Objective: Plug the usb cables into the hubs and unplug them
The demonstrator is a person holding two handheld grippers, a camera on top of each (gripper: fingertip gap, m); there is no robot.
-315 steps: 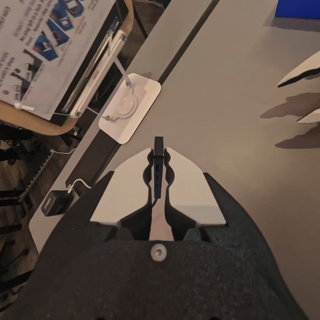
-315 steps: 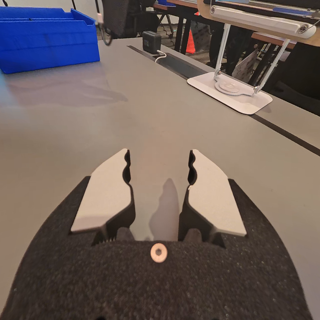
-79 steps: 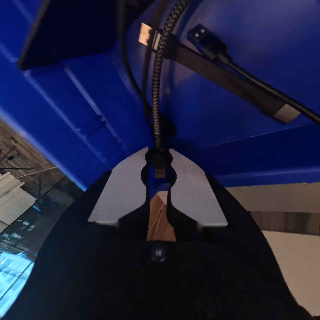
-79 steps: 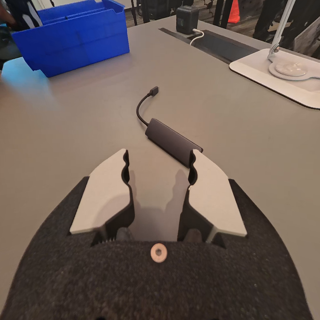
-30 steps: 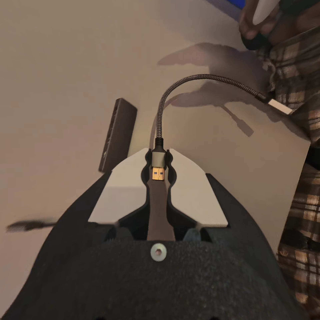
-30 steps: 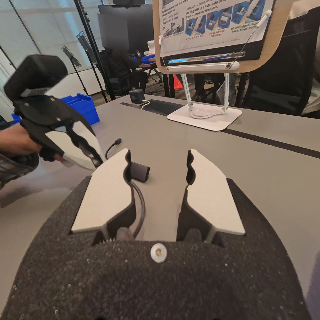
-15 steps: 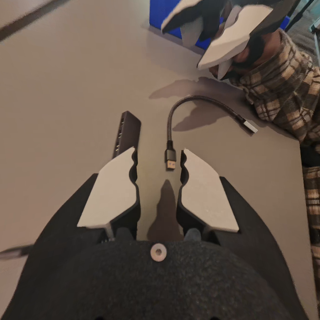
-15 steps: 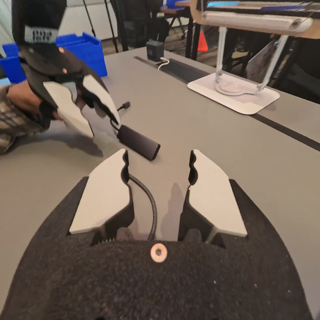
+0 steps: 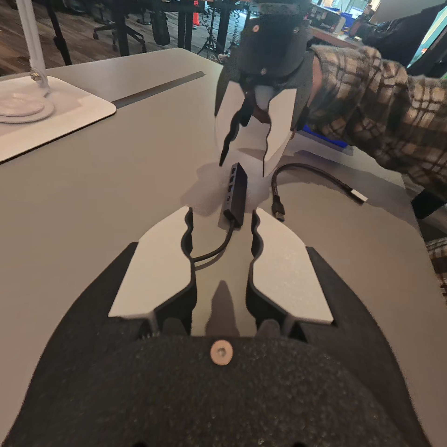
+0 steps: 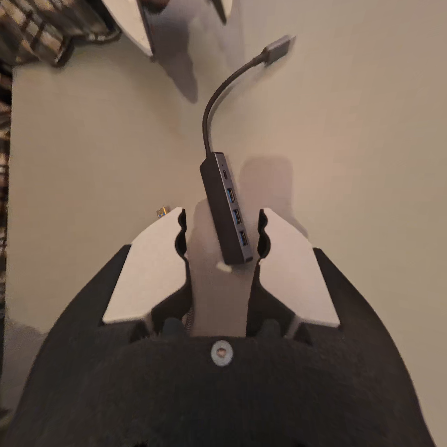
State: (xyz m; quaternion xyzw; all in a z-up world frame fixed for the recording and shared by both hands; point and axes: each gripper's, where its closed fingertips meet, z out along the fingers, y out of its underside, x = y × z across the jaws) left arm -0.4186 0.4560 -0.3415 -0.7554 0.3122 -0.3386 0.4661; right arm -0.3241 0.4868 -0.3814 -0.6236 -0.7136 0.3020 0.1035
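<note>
A dark slim USB hub (image 9: 235,192) lies on the grey table (image 9: 96,193), its short cable curling back under my left gripper's left finger. A braided USB cable (image 9: 302,176) lies just right of it, both plugs loose. My left gripper (image 9: 220,212) is open and empty, just short of the hub's cable end. My right gripper (image 10: 220,212) is open above the hub (image 10: 225,210), its fingers on either side of the ported end, not touching. The cable's gold plug (image 10: 162,212) peeks out left of the right gripper's left finger. The right gripper also shows in the left wrist view (image 9: 244,159).
A white stand base (image 9: 48,113) sits at the table's far left, beside a dark slot (image 9: 157,89) in the tabletop. A plaid sleeve (image 9: 375,101) reaches in from the right, over a blue bin edge (image 9: 324,139). The table's front edge runs close on the right. Spacing between my two grippers at the tips: around 11 cm.
My left gripper let go of the braided cable, opened and swung round to face the hub's cable end. My right gripper came down over the hub, pointing at the table.
</note>
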